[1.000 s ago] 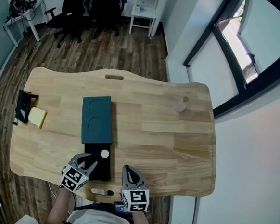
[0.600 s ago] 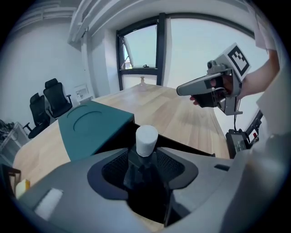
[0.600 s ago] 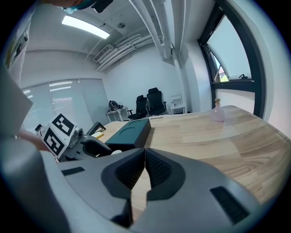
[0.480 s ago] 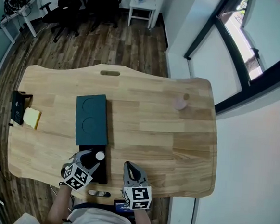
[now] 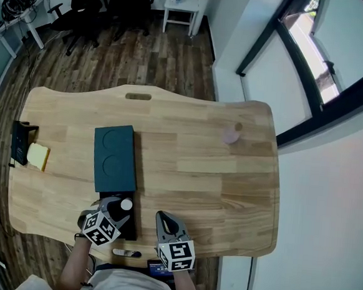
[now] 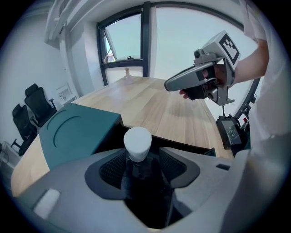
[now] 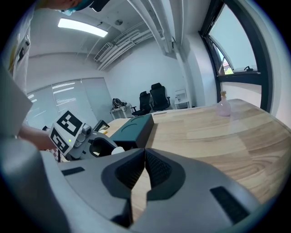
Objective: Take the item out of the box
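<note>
A dark item with a round white cap point(image 6: 137, 141) stands in the black box base point(image 5: 129, 223) near the table's front edge. The teal lid point(image 5: 115, 158) lies just beyond it. My left gripper point(image 5: 119, 207) reaches over the base. Its jaws are opening, with the capped item point(image 5: 126, 204) between them and the pads standing off its sides. My right gripper point(image 5: 162, 218) hovers to the right of the box, shut with nothing in it. The left gripper view shows the right gripper point(image 6: 200, 82) held above the table. In the right gripper view the left gripper point(image 7: 79, 136) is beside the lid point(image 7: 136, 127).
A pale pink bottle point(image 5: 232, 135) stands at the far right of the wooden table point(image 5: 192, 173). A yellow sponge point(image 5: 37, 155) and a black holder point(image 5: 20, 142) sit at the left edge. A small device point(image 5: 126, 252) lies at the front edge. Office chairs stand beyond the table.
The left gripper has moved right, from beside the white cap to around it, and its jaws have spread wider. The right gripper has hardly moved.
</note>
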